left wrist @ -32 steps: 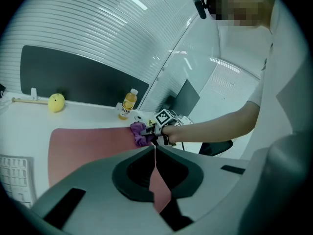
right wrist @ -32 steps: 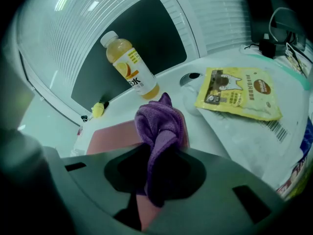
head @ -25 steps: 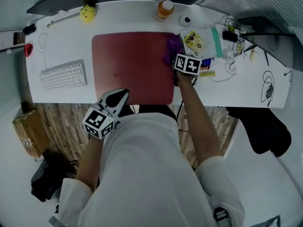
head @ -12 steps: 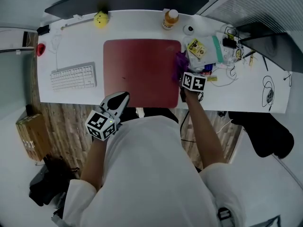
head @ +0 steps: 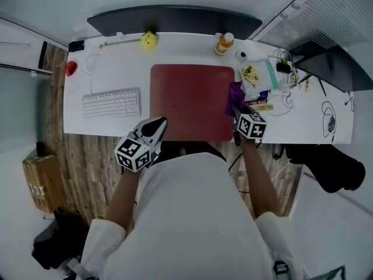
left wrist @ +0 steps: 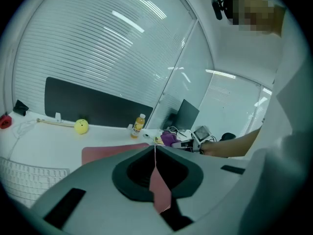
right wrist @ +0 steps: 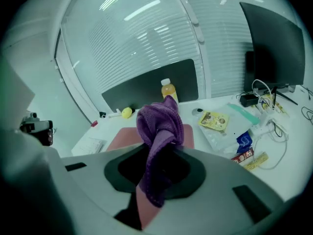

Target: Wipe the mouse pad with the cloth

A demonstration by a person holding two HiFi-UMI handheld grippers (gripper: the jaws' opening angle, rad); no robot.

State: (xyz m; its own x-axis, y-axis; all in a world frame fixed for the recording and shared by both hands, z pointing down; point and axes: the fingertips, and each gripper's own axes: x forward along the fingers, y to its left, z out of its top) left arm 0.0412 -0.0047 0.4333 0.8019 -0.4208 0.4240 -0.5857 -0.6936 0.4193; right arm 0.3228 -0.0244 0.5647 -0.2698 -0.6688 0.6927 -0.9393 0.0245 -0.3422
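Clamping purple cloth (right wrist: 157, 124) in jaws of right gripper (right wrist: 163, 147) at right edge of mouse pad (head: 189, 101); holding jaws of left gripper (left wrist: 155, 148) together, empty.

A white keyboard (head: 111, 104) lies on the left of the tabletop (head: 116, 63). Along the far edge stand a yellow toy (head: 149, 38) and an orange bottle (head: 223, 44), with a small red thing (head: 71, 69) near the left end. A yellow packet (head: 251, 74) and tangled cables (head: 285, 69) crowd the right side. A box (head: 39, 179) stands on the wood floor
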